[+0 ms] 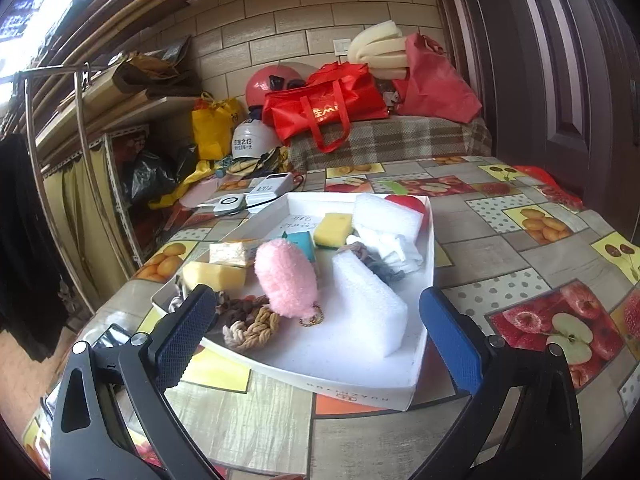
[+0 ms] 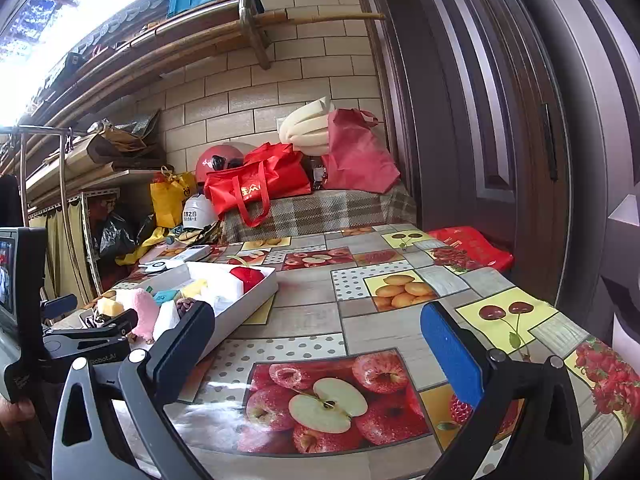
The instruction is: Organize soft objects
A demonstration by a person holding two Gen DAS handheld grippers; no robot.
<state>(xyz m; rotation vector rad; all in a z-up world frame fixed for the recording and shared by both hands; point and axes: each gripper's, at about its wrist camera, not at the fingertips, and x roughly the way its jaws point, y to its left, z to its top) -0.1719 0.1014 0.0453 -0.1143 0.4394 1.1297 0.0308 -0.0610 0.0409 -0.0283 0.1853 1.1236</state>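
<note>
White foam block [image 1: 368,304], likely light and squashy, is being framed just ahead of the wide-spread left gripper [image 1: 316,336] inside the tray [image 1: 360,392], best pinched across its narrow sides, while the right gripper [image 2: 320,344] is being held wide, empty.

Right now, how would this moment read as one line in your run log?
left hand-held gripper: open, empty, facing white tray | right hand-held gripper: open, empty, over tablecloth | pink plush: in tray

tray [image 1: 426,240]: 1 sitting | white foam blocks [image 1: 370,304]: 2 lying | yellow sponges [image 1: 333,229]: 3 lying | pink plush [image 1: 286,278]: 1 | red bags [image 1: 324,108]: 2 | helmets [image 1: 250,142]: 2 resting
</note>
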